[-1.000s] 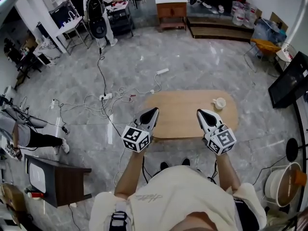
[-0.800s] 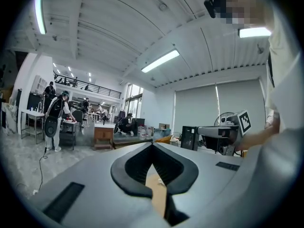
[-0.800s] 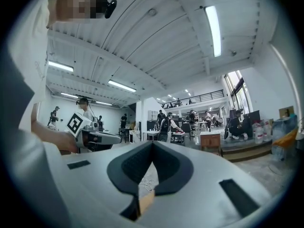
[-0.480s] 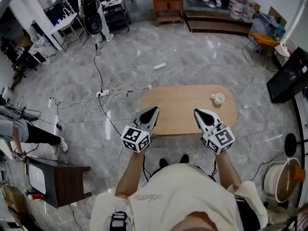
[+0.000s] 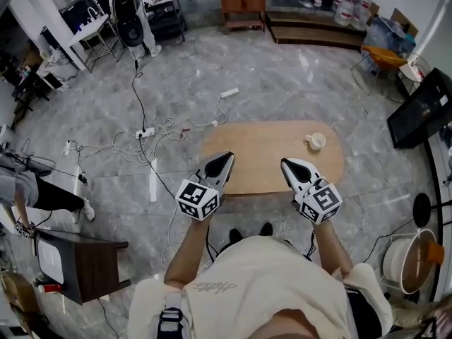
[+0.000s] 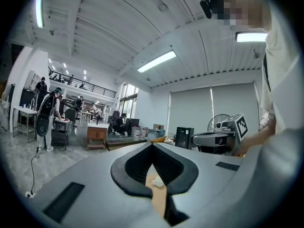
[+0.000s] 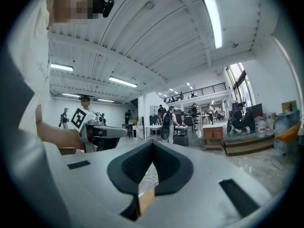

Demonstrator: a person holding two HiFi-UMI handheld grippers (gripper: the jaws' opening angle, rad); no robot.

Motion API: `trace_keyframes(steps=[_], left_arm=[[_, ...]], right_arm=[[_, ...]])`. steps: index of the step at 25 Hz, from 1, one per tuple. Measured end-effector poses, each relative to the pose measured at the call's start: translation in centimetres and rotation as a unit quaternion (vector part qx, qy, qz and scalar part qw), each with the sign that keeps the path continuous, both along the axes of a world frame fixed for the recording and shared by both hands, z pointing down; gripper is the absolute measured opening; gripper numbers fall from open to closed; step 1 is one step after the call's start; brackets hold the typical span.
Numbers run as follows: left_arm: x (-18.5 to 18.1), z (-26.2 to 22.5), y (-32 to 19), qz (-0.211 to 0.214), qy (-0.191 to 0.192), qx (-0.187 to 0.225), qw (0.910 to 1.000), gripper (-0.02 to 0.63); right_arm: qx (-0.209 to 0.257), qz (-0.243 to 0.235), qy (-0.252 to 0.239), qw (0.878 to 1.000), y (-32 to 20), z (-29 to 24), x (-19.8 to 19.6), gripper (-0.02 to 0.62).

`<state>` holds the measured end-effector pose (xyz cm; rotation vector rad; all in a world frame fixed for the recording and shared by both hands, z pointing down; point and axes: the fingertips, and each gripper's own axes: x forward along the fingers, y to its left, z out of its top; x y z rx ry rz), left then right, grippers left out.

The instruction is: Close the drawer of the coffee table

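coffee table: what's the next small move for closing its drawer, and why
Probably lower both grippers to the near edge of the oval wooden coffee table. The left gripper and right gripper hover above that edge, fingers together and empty, and the head view shows no drawer front, so it likely sits under the top.

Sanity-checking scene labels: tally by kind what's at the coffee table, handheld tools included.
Oval light-wood coffee table: 1
Small white cup, standing on the table: 1
Grey handheld tools with marker cubes: 2, the left tool and the right tool, both shut with nothing held
Total: 4
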<state>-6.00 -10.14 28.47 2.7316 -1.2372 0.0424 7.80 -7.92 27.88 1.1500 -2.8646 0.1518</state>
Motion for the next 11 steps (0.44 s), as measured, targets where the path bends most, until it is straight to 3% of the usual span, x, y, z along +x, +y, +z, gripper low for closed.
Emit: trace_keyframes(steps=[11], left_arm=[[-0.8,0.6,-0.5,0.005,-0.011,-0.006,0.9999,0.005]], right_arm=[[-0.003,0.014,-0.005,1.000,-0.7,0.4,-0.3,-0.003]])
